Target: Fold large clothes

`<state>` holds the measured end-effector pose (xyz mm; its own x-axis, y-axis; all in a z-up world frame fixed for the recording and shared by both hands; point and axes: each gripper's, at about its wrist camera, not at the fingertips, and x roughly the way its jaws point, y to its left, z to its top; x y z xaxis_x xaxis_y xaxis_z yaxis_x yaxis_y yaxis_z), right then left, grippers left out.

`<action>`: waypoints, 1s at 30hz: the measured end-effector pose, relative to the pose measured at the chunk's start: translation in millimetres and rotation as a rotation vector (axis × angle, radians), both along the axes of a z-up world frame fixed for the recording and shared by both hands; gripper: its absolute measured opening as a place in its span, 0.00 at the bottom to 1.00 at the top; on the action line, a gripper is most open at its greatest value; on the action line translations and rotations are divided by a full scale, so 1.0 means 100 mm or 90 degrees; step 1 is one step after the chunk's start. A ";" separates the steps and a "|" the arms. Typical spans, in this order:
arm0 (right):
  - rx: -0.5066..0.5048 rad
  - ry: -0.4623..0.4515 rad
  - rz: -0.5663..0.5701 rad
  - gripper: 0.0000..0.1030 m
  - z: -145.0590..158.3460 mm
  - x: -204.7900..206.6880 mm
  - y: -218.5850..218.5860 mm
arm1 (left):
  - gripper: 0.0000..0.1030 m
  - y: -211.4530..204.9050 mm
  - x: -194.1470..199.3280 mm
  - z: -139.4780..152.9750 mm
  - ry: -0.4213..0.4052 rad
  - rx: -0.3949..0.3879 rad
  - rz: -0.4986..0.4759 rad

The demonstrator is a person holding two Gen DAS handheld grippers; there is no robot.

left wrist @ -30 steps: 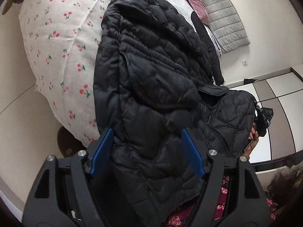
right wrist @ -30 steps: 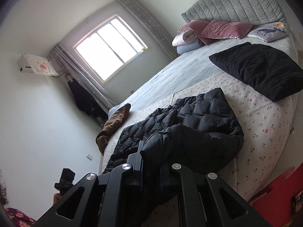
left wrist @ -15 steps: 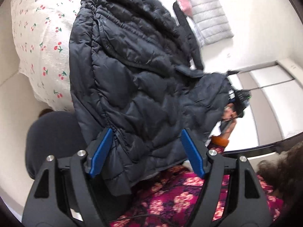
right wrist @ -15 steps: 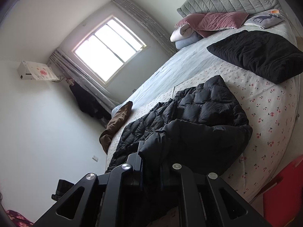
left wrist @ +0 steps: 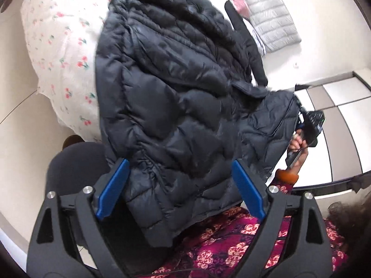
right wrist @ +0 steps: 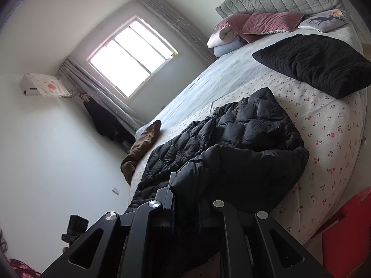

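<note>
Bed (right wrist: 324, 125): cherry-print cover, carries most of the load.
Black puffer jacket (left wrist: 176, 106): bulk on bed, hem end hanging off the edge toward me, 12 o'clock of my left jaws.
Left gripper (left wrist: 179, 187): jaws spread wide, hem betw. them, nothing pinched. Risk: I close on one slick layer only, fold goes crooked.
Right gripper (right wrist: 185, 210): jaws clamped on a jacket edge. Risk: puffy nylon creeps out under pull; jacket's wt. drags it to floor.
</note>
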<state>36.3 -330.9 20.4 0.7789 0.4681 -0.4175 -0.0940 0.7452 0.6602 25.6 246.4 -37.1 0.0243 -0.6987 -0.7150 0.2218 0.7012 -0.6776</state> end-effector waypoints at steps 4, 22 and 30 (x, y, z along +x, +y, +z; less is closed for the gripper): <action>-0.005 0.006 -0.003 0.14 0.00 0.00 0.00 | 0.26 -0.04 -0.02 0.09 -0.047 -0.008 0.002; 0.005 -0.025 -0.166 0.12 0.40 1.18 -0.49 | 0.00 0.53 1.15 1.20 -0.349 -0.284 0.302; 0.026 0.095 -0.218 0.12 -0.22 2.41 -0.70 | 0.00 0.45 2.22 0.90 -0.312 -0.217 0.405</action>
<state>277.4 -400.8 -1.9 0.8250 0.2097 -0.5248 0.2554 0.6901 0.6772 247.7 291.3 53.2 0.7332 -0.6215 -0.2760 0.1785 0.5675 -0.8038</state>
